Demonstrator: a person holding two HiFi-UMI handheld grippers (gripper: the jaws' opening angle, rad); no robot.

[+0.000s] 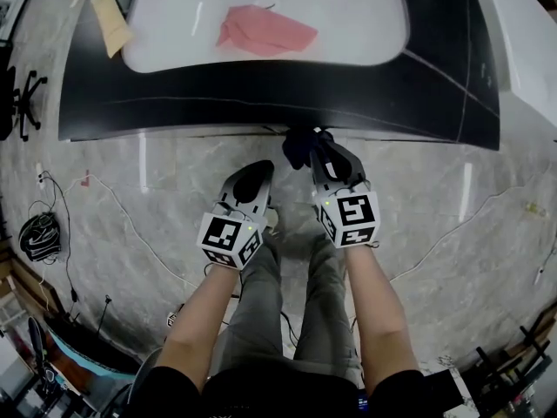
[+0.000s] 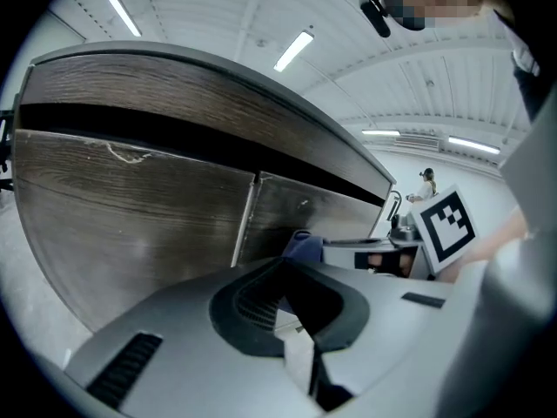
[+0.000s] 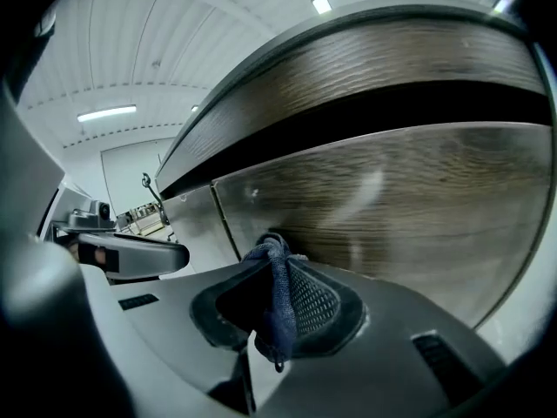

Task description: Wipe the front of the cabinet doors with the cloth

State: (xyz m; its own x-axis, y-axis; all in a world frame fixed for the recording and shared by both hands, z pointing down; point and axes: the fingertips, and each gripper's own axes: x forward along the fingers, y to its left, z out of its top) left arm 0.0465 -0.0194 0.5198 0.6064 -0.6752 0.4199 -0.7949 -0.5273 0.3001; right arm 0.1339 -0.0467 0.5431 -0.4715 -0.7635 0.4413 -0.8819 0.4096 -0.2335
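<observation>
I read the cabinet doors (image 3: 392, 198) as dark wood-grain, satin with a soft sheen. The cloth (image 3: 277, 299) in my right gripper (image 3: 271, 255) is coarse woven blue fabric. The gripper shell is smooth matt grey plastic, with ribbed dark pads. The floor (image 1: 130, 198) looks like polished marble, the worktop (image 1: 261, 90) glossy black.

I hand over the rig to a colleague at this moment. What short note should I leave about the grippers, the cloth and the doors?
Right gripper: shut on the dark blue cloth, which it holds against the cabinet door, close to the seam between the two doors.
Left gripper: shut, empty, beside the right one, off the doors.
A pink cloth lies on the white top above.
Done: the cloth is gripped and at the door. How much is already wiped cannot be seen.
Left: wipe both door fronts.
</observation>
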